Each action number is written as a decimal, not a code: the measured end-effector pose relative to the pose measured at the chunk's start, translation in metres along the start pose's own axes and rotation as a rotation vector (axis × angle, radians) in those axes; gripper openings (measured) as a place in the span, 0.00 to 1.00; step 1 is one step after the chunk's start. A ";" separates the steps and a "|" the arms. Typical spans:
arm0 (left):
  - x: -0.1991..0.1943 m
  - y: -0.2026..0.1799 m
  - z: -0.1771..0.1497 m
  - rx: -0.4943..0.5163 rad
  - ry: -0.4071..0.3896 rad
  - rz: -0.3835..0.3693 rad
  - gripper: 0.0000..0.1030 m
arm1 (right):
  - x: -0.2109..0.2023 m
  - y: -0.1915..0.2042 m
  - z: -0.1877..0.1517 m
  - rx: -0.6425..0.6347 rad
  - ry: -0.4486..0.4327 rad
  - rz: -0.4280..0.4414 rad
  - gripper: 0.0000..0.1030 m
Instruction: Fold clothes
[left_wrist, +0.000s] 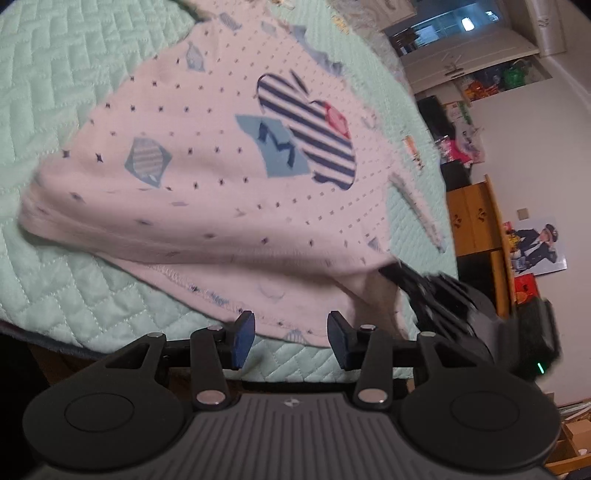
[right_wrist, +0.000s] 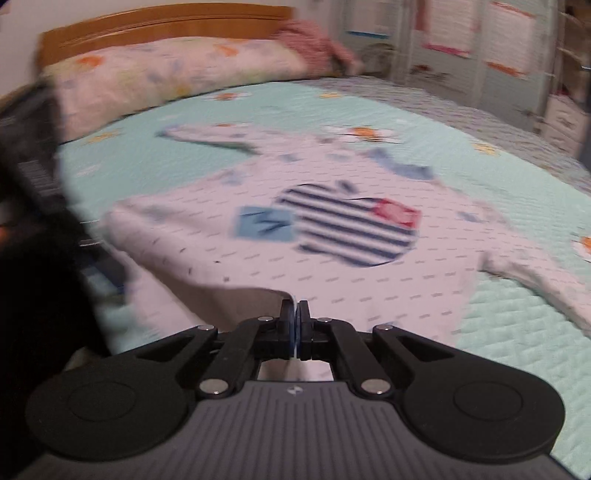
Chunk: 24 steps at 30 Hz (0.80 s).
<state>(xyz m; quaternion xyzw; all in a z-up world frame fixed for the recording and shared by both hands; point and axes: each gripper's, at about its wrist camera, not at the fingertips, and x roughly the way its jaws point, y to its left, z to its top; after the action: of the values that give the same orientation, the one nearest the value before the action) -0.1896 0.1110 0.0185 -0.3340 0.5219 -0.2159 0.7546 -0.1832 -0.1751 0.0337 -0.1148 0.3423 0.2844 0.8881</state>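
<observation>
- One bed (right_wrist: 517, 332) is filling both views, covered by one mint-green quilted bedspread (left_wrist: 74, 92) with a few orange-and-white flowers printed on it.
- One wooden headboard (right_wrist: 166, 26) is standing at the far end, with one floral pillow (right_wrist: 166, 74) lying against it.
- One pale pink shirt (left_wrist: 221, 184) is lying spread on the bedspread, front up, showing one striped navy-and-white patch, one light blue patch and one small red patch; two sleeves are stretching out to either side in the right wrist view.
- The near hem of the shirt is lifting off the bed at one corner.
- The right gripper (right_wrist: 294, 325) is pinching that hem corner, its two jaws closed tight on the fabric.
- The left gripper (left_wrist: 291, 339) is hovering at the shirt's edge, its two jaws standing apart with the hem just beyond them, gripping nothing.
</observation>
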 end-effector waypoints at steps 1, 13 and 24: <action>-0.001 0.000 0.000 0.003 -0.003 -0.005 0.47 | 0.009 -0.006 0.002 0.027 0.021 -0.021 0.04; -0.004 0.041 -0.016 -0.184 -0.064 0.023 0.49 | -0.043 0.026 -0.035 -0.161 -0.026 0.044 0.32; 0.000 0.058 -0.025 -0.289 -0.185 -0.110 0.49 | -0.022 0.086 -0.074 -0.636 0.026 -0.033 0.37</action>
<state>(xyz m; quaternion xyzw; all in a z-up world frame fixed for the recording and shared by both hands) -0.2143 0.1441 -0.0293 -0.4854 0.4566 -0.1482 0.7307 -0.2869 -0.1441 -0.0063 -0.3958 0.2454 0.3612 0.8078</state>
